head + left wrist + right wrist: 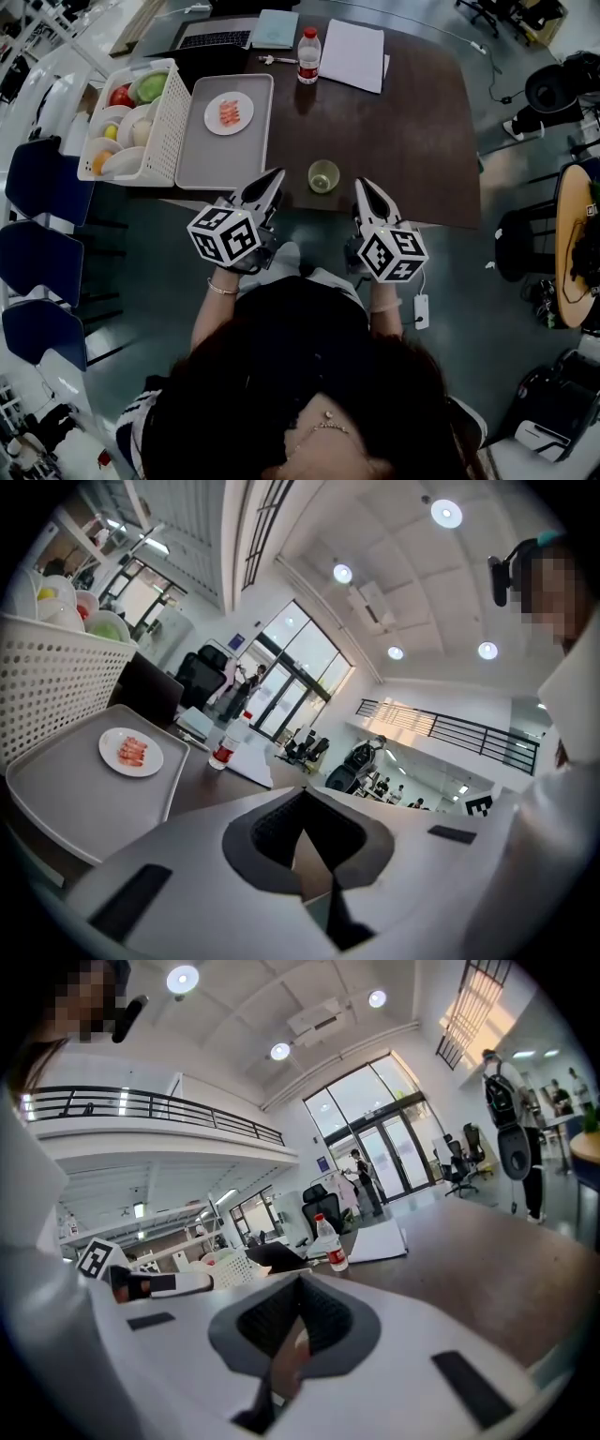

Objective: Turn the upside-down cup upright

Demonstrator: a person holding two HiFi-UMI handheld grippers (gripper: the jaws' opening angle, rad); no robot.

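cup [323, 176], mouth up, stood on table [422, 141] just ahead of and between left gripper [276, 177] and right gripper [365, 186], both jaws together, empty.

Legible text: none is recorded; the red label [308, 66] borne by the water bottle [308, 52] on the table [412, 141] is too small to be read.
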